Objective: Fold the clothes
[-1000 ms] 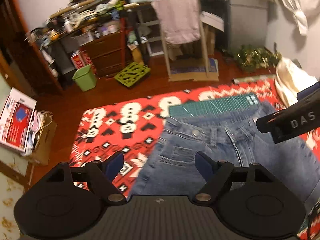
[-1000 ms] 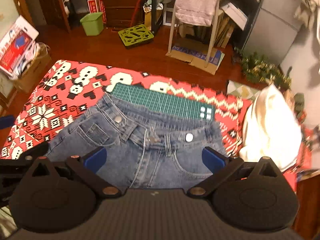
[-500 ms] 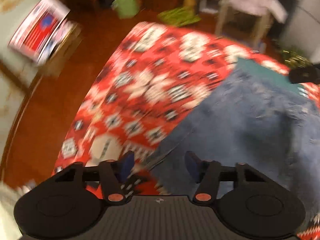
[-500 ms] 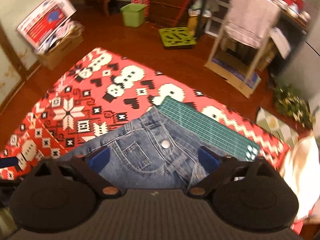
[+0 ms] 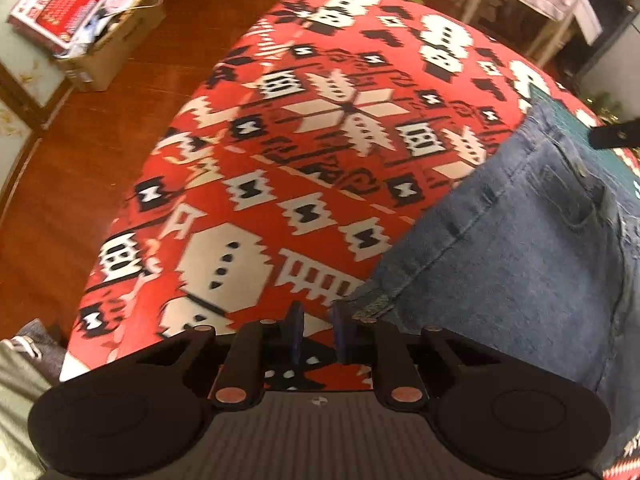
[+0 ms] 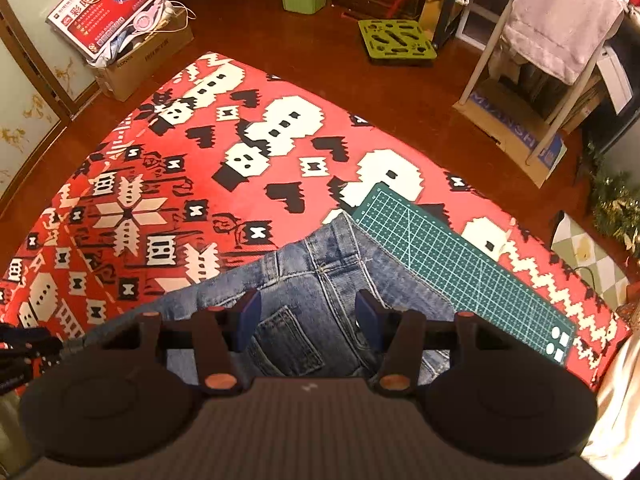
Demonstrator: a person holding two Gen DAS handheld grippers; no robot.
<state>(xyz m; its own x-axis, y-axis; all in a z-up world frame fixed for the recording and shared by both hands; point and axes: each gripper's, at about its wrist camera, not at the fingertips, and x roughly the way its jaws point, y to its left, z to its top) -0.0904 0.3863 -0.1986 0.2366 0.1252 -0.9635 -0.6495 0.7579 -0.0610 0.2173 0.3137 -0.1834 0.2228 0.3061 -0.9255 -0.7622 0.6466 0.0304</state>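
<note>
The jeans [image 6: 320,300] lie spread flat on the red patterned blanket [image 6: 180,184], waistband end partly over a green cutting mat [image 6: 460,268]. No fold shows in either view, so I'd say the job has barely begun. The left gripper [image 5: 316,330] is down at the hem corner of one leg, its fingers [image 5: 296,326] drawn close with a narrow gap; the denim edge lies just beside them, and I can't tell if any cloth is caught. The right gripper [image 6: 308,316] hovers over the back pocket, fingers [image 6: 250,312] spread, holding nothing. All the folding is left to do.
</note>
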